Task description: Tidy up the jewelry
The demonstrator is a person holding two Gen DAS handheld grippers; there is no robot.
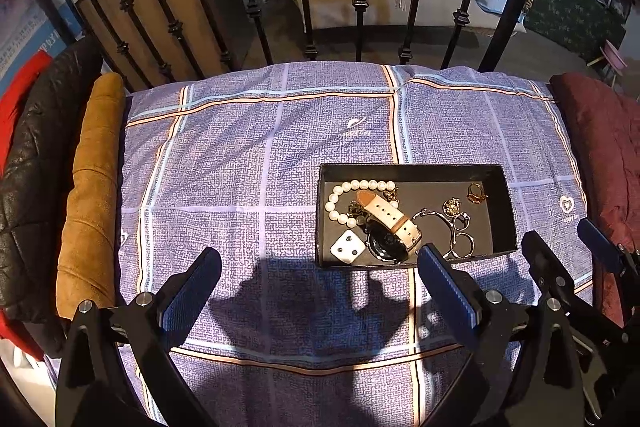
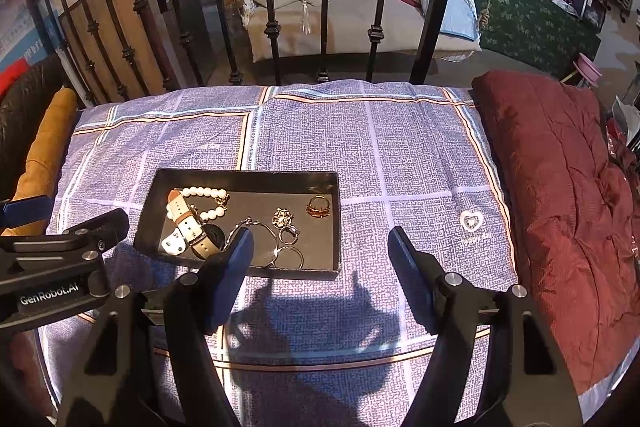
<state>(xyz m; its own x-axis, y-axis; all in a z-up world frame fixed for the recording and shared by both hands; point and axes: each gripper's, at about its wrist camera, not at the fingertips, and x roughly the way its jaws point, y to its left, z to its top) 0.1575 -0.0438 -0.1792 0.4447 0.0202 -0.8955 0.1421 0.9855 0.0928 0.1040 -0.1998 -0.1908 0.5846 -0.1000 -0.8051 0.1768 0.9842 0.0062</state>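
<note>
A shallow rectangular black box [image 1: 505, 211], open at the top, was seen lying on a purple checked bedcover [image 1: 248, 163] with orange and pale blue stripes. All the jewelry was gathered inside it. A white pearl bracelet [image 1: 340, 201] was curled in the far left part of the box, and a wristwatch with a cream and tan leather strap [image 1: 390, 217] and a dark round dial was laid across it, reaching toward the near wall. A small white square card with dark studs [image 1: 348, 246] was tucked in the near left corner, just beside the watch dial. A thin silver bangle [image 1: 440, 223] and several silver rings [image 1: 464, 241] were lying in the near middle, an ornate gold brooch-like piece [image 1: 452, 206] was seen behind them, and a gold ring [image 1: 477, 193] was placed toward the far right corner.

The left gripper [image 1: 320, 275] was held above the bedcover at the near side of the box, its blue-padded jaws spread wide with nothing between them. The right gripper [image 2: 320, 251] was held beside it, jaws likewise spread and empty, its left finger overlapping the box's near edge in the right wrist view.

A folded dark red quilt [image 2: 560, 163] was seen to the right of the bedcover, a mustard-brown cushion [image 1: 92, 187] to the left, and a black iron bed rail [image 1: 360, 3] beyond.
</note>
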